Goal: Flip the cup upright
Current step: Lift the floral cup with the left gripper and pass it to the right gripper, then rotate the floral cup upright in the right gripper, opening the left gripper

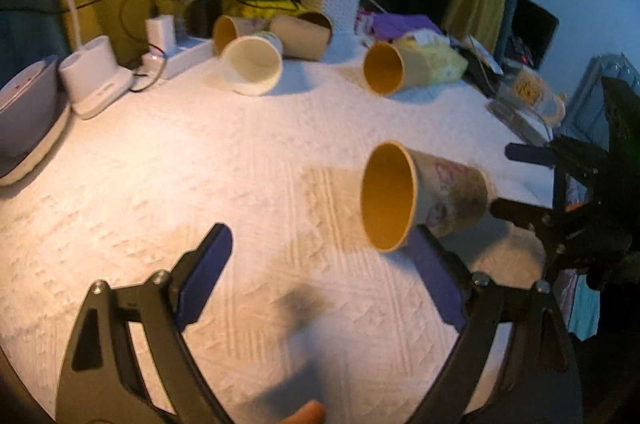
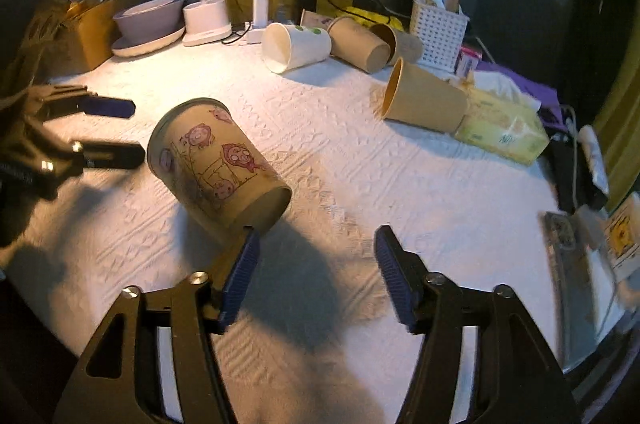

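Observation:
A paper cup with pink cartoon pigs [image 1: 424, 195] lies on its side on the white textured cloth [image 1: 240, 183]. In the left wrist view its orange mouth faces me; in the right wrist view the cup [image 2: 216, 163] shows its base end. My left gripper [image 1: 324, 248] is open and empty, its right finger just below the cup's rim. My right gripper [image 2: 316, 244] is open and empty, its left fingertip close under the cup's base. Each gripper also shows in the other's view: the right gripper [image 1: 520, 179], the left gripper [image 2: 120, 131].
Several more cups lie on their sides at the back: a white one [image 1: 252, 63], brown ones [image 1: 300, 31] and an orange-lined one [image 1: 388, 67]. A tissue pack [image 2: 500, 127], white basket [image 2: 438, 27], lamp base [image 2: 206, 19], bowl [image 2: 148, 19] and cables ring the cloth.

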Available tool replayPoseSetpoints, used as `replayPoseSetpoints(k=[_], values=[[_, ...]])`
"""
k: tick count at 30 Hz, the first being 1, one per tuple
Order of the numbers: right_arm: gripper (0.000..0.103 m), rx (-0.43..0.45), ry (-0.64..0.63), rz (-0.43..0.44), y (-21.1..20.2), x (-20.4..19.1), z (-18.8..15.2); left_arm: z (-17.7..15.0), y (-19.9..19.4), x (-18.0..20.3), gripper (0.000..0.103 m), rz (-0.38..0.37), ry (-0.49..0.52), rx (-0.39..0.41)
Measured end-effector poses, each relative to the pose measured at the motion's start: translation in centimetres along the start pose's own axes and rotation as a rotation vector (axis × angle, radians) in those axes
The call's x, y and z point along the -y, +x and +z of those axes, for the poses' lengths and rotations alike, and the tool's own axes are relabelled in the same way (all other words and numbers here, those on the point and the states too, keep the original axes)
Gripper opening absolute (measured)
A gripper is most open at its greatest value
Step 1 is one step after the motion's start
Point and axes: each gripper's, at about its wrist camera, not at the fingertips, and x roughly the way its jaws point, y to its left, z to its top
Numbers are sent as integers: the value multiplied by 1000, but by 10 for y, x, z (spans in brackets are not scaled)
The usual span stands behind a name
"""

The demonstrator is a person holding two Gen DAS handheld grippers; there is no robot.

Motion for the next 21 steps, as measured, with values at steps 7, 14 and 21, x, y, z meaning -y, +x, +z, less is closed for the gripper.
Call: replayPoseSetpoints(k=[7,14,21], values=[[79,23,-103,73,-16,-14,20,-2,-17,-9,91,18,-56,66],[79,-82,-318,173,7,-47,49,-6,-26,-15,91,24,-93,111],[79,-194,-498,179,38,-72,67,-9,-28,-27,91,31,-130,128]])
